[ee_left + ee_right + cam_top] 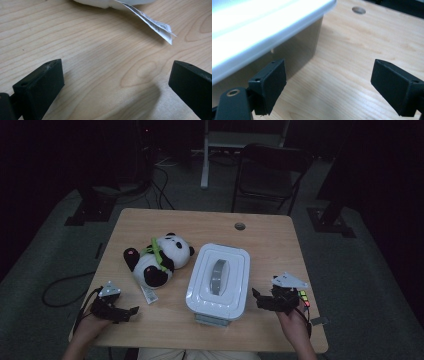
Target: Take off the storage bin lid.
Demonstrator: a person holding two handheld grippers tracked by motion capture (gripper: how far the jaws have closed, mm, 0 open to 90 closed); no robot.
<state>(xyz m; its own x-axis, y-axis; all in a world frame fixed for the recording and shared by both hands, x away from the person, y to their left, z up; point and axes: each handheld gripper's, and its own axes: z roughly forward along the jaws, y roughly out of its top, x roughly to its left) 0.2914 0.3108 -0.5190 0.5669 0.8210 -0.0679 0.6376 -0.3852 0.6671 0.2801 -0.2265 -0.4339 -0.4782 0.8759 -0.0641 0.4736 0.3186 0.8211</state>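
A black-and-white panda plush (157,260) with a green strap lies on its back on the left half of the wooden table (165,320). Its white tag (149,295) trails toward the front; the tag (152,23) lies just beyond my left gripper (116,75). A white lidded box (220,277) with a grey handle stands in the middle. My left gripper (131,314) sits low at the front left, open, with bare wood between its jaws. To the right of the box, my right gripper (257,299) is open and holds nothing. The box's lid edge (262,32) looms beside its left jaw.
A round cable hole (240,226) sits near the table's far edge, also seen as the hole (358,10) ahead of the right gripper. A dark chair (270,170) and desk legs stand behind the table. Cables lie on the floor at the left.
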